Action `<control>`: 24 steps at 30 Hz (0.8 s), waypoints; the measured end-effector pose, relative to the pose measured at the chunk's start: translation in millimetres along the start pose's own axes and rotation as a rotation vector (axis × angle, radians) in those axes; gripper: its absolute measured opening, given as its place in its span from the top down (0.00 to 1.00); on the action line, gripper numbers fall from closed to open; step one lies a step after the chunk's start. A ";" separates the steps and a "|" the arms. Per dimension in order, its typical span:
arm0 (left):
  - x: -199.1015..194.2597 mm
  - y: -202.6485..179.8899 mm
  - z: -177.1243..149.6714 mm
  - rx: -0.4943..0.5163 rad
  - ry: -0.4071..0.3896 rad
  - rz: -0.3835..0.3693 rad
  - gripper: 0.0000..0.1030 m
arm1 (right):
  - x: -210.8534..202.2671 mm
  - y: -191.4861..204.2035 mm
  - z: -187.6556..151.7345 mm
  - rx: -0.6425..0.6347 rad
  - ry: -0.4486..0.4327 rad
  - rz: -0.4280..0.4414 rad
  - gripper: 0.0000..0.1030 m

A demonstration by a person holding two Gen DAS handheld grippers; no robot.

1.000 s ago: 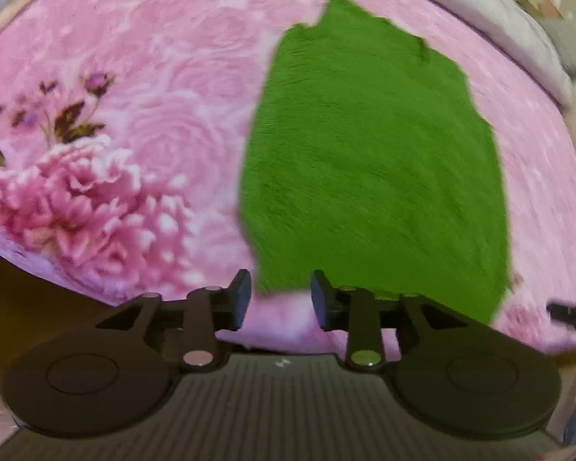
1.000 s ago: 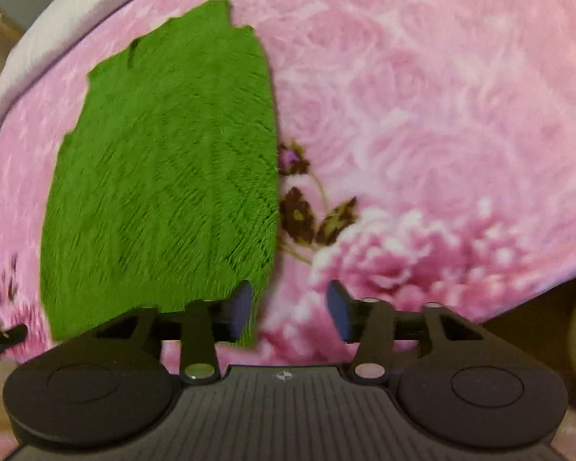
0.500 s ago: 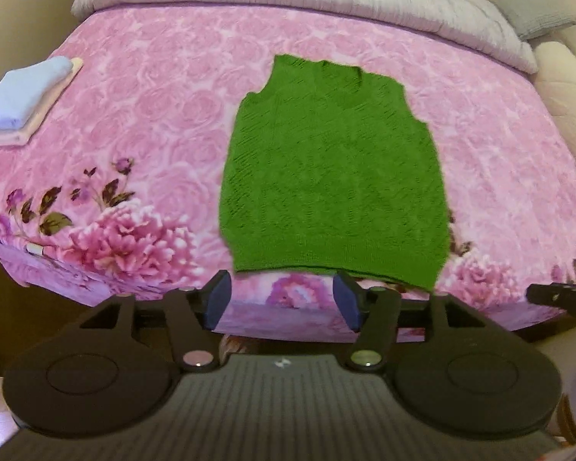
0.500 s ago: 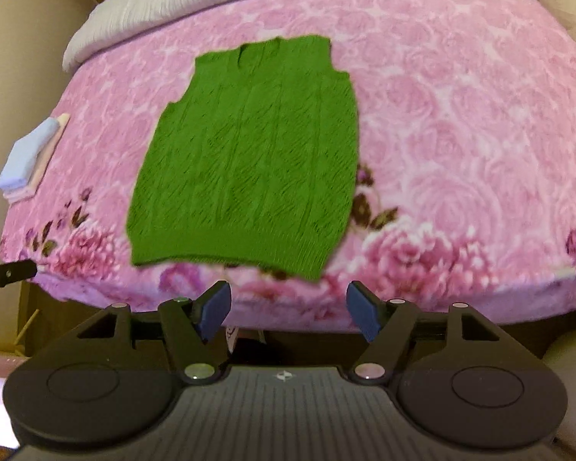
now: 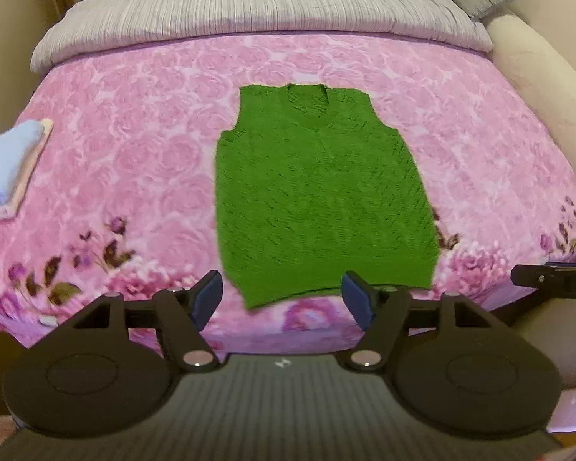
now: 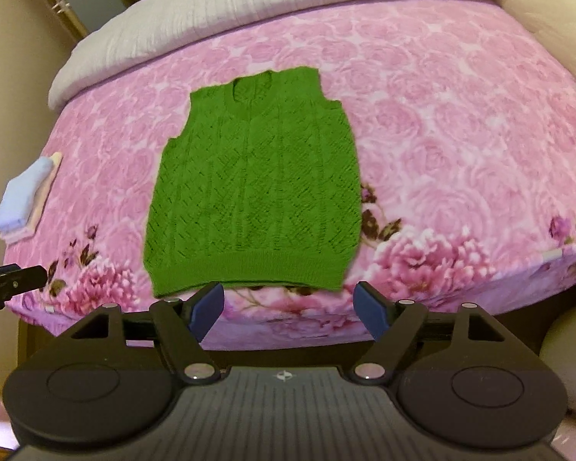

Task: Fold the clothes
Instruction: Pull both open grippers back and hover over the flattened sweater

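A green knitted sleeveless vest lies flat on the pink floral bedspread, neckline away from me, hem toward the near edge; it also shows in the right wrist view. My left gripper is open and empty, hovering off the bed's near edge below the hem. My right gripper is open and empty, likewise back from the hem. Each gripper's tip shows at the edge of the other's view.
A folded stack of pale blue and cream clothes lies at the bed's left side, also in the right wrist view. A grey ribbed quilt covers the head of the bed. A cream padded rail runs along the right.
Both grippers have pulled back and up from the vest's hem and opened wider. The whole vest and bed have come into view.
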State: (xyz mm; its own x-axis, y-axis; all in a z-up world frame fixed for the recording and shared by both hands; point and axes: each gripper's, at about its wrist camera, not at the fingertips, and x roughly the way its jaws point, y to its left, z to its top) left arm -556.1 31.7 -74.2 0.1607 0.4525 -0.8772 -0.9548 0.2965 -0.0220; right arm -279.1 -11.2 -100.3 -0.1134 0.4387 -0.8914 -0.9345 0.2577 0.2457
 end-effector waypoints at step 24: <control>19.2 24.7 -1.9 0.147 0.012 -0.049 0.30 | -4.9 41.3 -34.8 0.149 -0.052 -0.100 0.21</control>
State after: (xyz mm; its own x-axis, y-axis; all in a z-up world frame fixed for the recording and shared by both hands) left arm -577.0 46.2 -92.5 0.2026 0.4249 -0.8823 -0.8986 0.4387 0.0049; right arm -328.9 -32.7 -99.0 -0.0016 0.4477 -0.8942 -0.8796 0.4248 0.2143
